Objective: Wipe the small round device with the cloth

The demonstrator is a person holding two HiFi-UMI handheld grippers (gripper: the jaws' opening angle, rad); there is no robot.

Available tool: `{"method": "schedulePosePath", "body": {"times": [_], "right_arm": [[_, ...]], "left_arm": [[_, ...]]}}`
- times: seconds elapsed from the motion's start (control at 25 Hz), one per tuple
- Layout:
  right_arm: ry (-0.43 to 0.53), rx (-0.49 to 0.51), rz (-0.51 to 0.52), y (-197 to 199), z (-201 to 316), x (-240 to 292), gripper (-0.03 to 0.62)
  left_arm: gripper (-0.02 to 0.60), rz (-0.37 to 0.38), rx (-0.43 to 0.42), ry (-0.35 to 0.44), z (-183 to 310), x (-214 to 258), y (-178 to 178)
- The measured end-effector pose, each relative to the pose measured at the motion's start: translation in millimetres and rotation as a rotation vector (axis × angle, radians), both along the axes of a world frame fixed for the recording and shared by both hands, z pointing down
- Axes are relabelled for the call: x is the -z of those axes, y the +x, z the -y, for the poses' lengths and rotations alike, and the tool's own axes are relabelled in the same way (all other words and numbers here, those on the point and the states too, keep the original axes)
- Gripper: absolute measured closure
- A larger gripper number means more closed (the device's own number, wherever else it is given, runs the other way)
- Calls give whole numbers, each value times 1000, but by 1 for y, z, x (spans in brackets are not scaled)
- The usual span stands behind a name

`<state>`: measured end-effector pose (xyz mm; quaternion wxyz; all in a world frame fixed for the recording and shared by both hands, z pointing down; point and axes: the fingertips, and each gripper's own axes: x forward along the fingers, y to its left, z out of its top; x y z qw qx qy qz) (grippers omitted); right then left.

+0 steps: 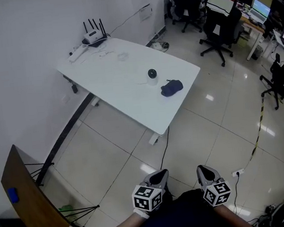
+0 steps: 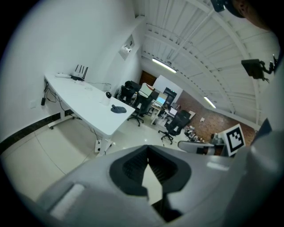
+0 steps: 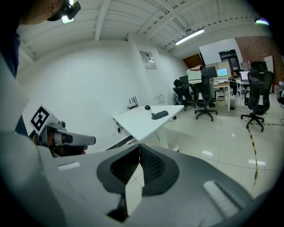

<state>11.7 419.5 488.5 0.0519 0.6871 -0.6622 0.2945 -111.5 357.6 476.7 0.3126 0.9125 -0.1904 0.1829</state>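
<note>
A small round device (image 1: pixel 152 74) with a dark top stands on the white table (image 1: pixel 119 87), and a dark blue cloth (image 1: pixel 171 87) lies crumpled just to its right. Both show small and far in the left gripper view, device (image 2: pixel 108 94) and cloth (image 2: pixel 118 109), and in the right gripper view, device (image 3: pixel 147 107) and cloth (image 3: pixel 159 114). My left gripper (image 1: pixel 158 176) and right gripper (image 1: pixel 204 170) are held close to my body, well short of the table, over the floor. Both are shut with nothing between the jaws.
A router (image 1: pixel 94 35) and a white power strip (image 1: pixel 78 53) sit at the table's far end by the wall. A wooden chair (image 1: pixel 27 198) stands at the near left. Office chairs (image 1: pixel 220 29) and desks fill the far right. A cable (image 1: pixel 164 146) runs under the table.
</note>
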Motion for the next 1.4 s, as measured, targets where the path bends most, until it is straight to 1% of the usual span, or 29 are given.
{"method": "schedulePosePath", "body": {"times": [0.2, 0.4, 0.64, 0.96, 1.16, 1.28, 1.4], "right_arm": [[-13, -1, -4, 7, 17, 0, 582], [-32, 32, 16, 20, 36, -12, 582], [-9, 111, 48, 47, 88, -18, 582], [10, 200, 68, 111, 146, -14, 582], [16, 260, 86, 135, 175, -14, 582], [17, 281, 98, 149, 188, -16, 582], [12, 296, 109, 157, 197, -19, 582]], "left_arm": [[578, 7, 1, -12, 18, -4, 5], [578, 21, 13, -26, 31, -11, 21], [578, 50, 94, -1, 73, -13, 45], [578, 62, 180, 32, 115, -2, 106], [578, 79, 255, 36, 135, -1, 124], [578, 84, 276, 43, 141, 0, 138], [578, 99, 299, 44, 146, 1, 143]]}}
